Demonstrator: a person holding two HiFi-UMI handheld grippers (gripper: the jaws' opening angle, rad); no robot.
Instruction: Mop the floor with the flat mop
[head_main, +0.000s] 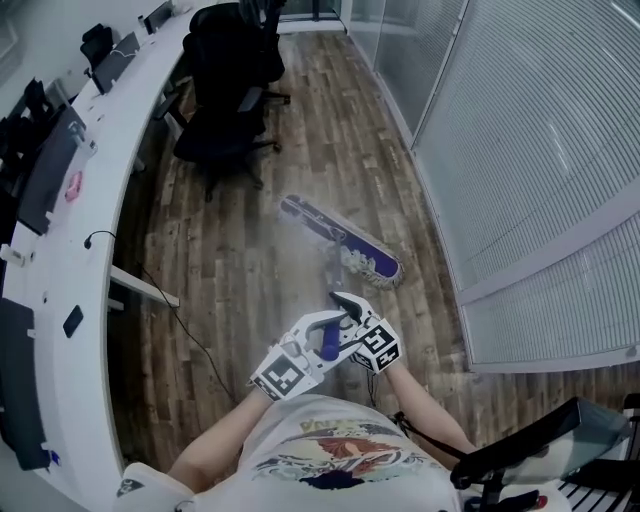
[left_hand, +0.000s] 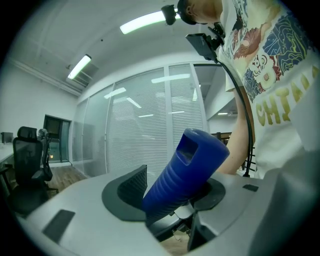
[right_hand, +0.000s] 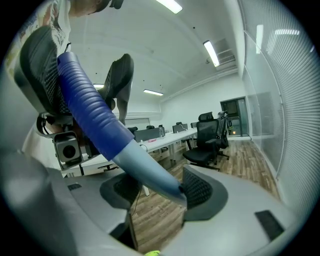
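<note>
Nearest the person, the left tool is clenched around the ribbed blue top end of the mop handle. In the left gripper view that thick grip fills the space between the jaws of the left tool, probably so this hand can steer from the top of the pole. Just beyond, toward the mop head, the right tool takes the same handle lower down. In the right gripper view the paler, thinner stretch of the handle crosses the right tool and bears on one pad. It appears clamped, though the other pad is partly hidden behind the pole. With one hold above the other, the pole slopes down and away, so a push should press the flat pad onto the boards. The mop head lies on the wooden floor ahead of both tools, set at an angle. Left of the mop head runs the long white surface, right of it the glass wall with blinds, and beyond it stand the black office chairs.
</note>
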